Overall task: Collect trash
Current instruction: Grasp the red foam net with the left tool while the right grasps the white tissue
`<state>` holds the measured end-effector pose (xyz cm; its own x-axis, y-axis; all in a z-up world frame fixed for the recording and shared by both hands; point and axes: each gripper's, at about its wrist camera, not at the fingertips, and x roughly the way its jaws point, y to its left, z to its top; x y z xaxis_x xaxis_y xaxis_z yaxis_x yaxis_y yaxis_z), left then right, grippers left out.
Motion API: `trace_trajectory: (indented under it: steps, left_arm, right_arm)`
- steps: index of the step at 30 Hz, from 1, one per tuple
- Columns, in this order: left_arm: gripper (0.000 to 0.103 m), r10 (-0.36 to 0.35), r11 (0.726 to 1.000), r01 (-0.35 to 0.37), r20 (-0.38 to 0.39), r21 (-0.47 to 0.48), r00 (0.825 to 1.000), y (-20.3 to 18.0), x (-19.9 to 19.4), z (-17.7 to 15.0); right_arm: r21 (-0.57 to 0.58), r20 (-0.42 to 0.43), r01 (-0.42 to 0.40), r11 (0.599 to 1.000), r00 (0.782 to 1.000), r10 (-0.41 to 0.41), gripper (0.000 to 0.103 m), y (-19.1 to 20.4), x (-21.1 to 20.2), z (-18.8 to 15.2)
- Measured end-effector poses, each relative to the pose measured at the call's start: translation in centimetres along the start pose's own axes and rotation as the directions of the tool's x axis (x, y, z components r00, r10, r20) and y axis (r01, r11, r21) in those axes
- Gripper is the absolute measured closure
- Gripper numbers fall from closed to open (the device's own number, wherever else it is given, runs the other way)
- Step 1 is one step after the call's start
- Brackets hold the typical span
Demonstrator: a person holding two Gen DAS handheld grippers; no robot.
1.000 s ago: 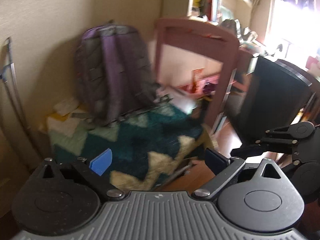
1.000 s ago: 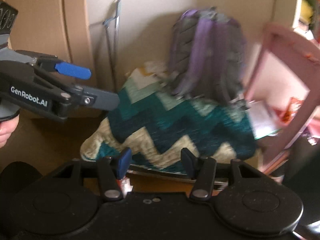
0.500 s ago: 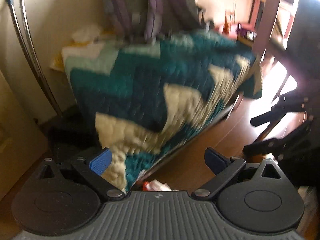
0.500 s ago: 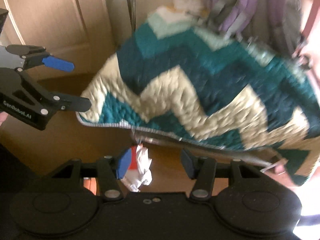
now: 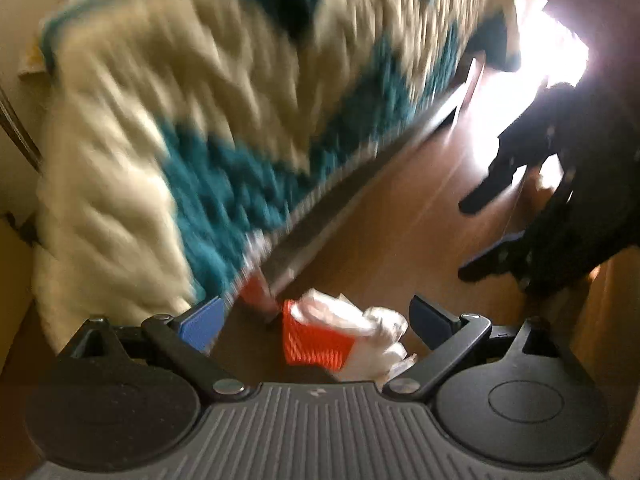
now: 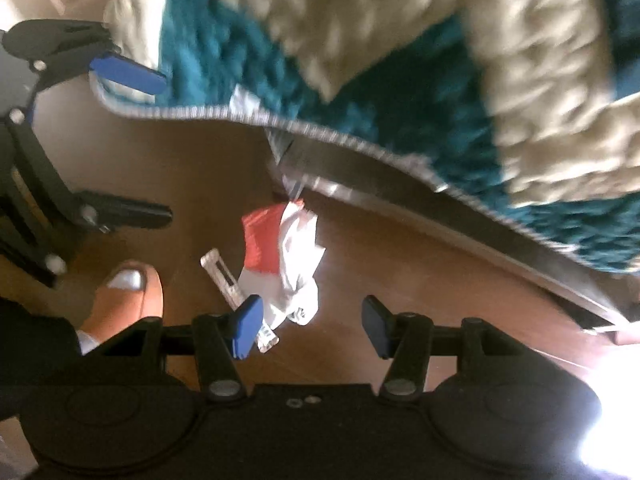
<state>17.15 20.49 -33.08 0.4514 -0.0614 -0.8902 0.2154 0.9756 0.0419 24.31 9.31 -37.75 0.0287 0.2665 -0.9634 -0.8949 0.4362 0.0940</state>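
Observation:
A crumpled red and white wrapper (image 5: 340, 332) lies on the wooden floor just below the bed's edge. In the left wrist view it sits between the open fingers of my left gripper (image 5: 314, 320), which is empty. In the right wrist view the same wrapper (image 6: 288, 256) lies ahead of my right gripper (image 6: 310, 326), which is open and empty, and a thin white strip (image 6: 228, 280) lies beside it. My left gripper (image 6: 132, 144) shows at the left there, open.
A teal and cream zigzag blanket (image 5: 208, 112) hangs over the bed frame (image 6: 400, 184) above the trash. A person's toe (image 6: 128, 292) rests on the floor at the left. My right gripper (image 5: 520, 200) shows dark at the right against bright glare.
Both grippers have dropped from backpack height toward the floor under the bed edge. The wrapper has come into view and now sits between the left gripper's fingers.

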Motion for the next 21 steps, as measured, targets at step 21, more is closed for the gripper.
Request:
trace_trajectory:
  steps: [21]
  left_arm:
    - [0.003,-0.083,0.981,0.034,-0.255,-0.191,0.963,2.5,18.6,-5.0]
  right_arm:
    - [-0.084,-0.182,-0.081,0.993,0.981,0.064,0.049,0.0,16.9,0.6]
